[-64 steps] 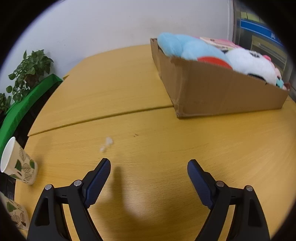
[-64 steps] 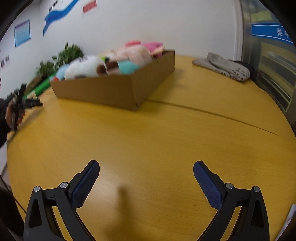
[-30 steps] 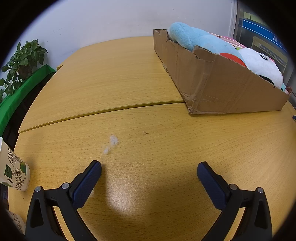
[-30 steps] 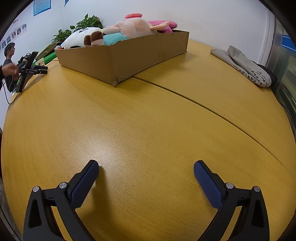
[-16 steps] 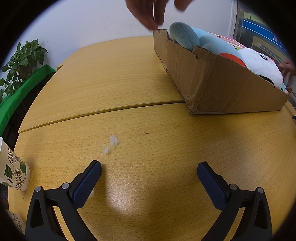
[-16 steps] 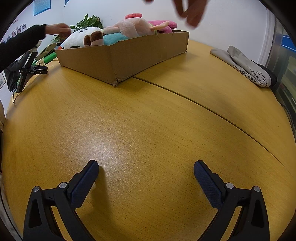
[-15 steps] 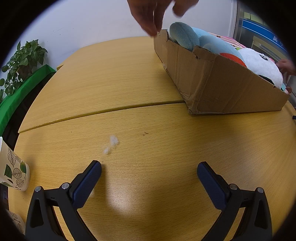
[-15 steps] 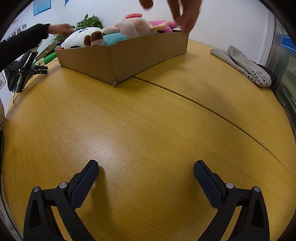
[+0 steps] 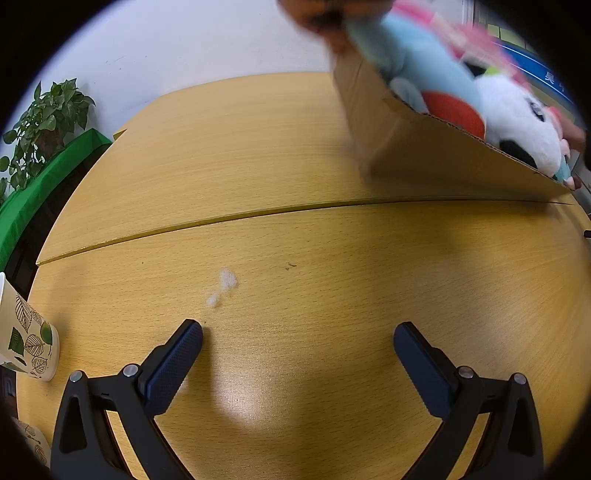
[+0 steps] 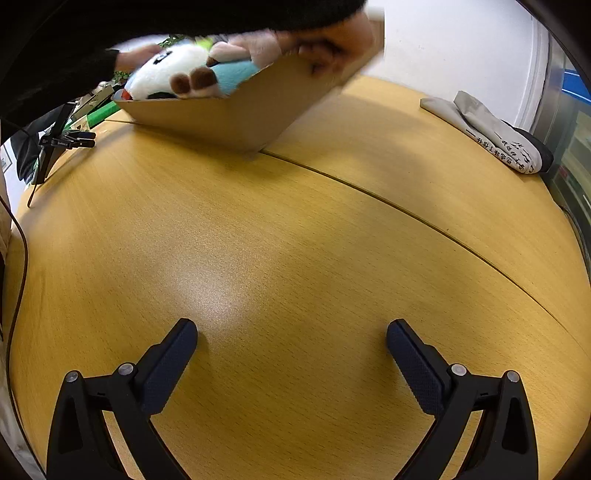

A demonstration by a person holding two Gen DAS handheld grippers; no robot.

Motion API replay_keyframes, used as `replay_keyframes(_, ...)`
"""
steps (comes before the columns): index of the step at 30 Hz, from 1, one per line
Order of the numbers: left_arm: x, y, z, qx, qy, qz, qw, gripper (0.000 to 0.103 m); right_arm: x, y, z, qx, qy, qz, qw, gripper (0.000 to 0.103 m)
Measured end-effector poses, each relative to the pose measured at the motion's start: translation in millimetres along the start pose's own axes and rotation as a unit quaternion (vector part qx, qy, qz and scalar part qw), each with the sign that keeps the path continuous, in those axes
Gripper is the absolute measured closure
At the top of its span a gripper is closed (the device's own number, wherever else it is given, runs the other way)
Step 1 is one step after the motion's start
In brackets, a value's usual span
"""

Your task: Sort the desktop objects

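We rest both grippers low over the wooden table (image 9: 303,155), each with its jaws spread wide and gripping nothing. Ahead of our left gripper (image 9: 297,349), the cardboard box (image 9: 417,155) stands tilted, one long edge on the table beyond the seam, a bare hand (image 9: 317,18) at its raised end. Plush toys fill the box: a blue one (image 9: 417,62), a white panda (image 9: 517,125). A tuft of white fluff (image 9: 223,288) lies near the left fingertip; a leaf-print paper cup (image 9: 26,339) stands well left. From our right gripper (image 10: 291,339) the box (image 10: 240,110) appears motion-blurred, with a folded grey cloth (image 10: 491,133) far right of it.
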State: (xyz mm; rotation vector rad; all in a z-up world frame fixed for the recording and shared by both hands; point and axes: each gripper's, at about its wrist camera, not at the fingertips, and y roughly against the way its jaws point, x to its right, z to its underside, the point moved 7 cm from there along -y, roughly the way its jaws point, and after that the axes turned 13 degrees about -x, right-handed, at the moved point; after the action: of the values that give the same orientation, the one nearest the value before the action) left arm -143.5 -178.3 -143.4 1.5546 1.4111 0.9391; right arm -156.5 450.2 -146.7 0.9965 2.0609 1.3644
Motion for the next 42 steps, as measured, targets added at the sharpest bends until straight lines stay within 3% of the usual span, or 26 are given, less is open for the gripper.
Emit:
replay_keyframes(38, 1, 3, -3, 0.000, -0.001, 0.000, 1.0000, 0.000, 4, -2, -3, 0.000, 0.000, -0.001, 1.000, 0.000)
replay_keyframes(42, 12, 9, 10, 0.001, -0.002, -0.001, 1.0000, 0.000, 7, -1, 1, 0.000, 0.005, -0.001, 1.000, 0.000)
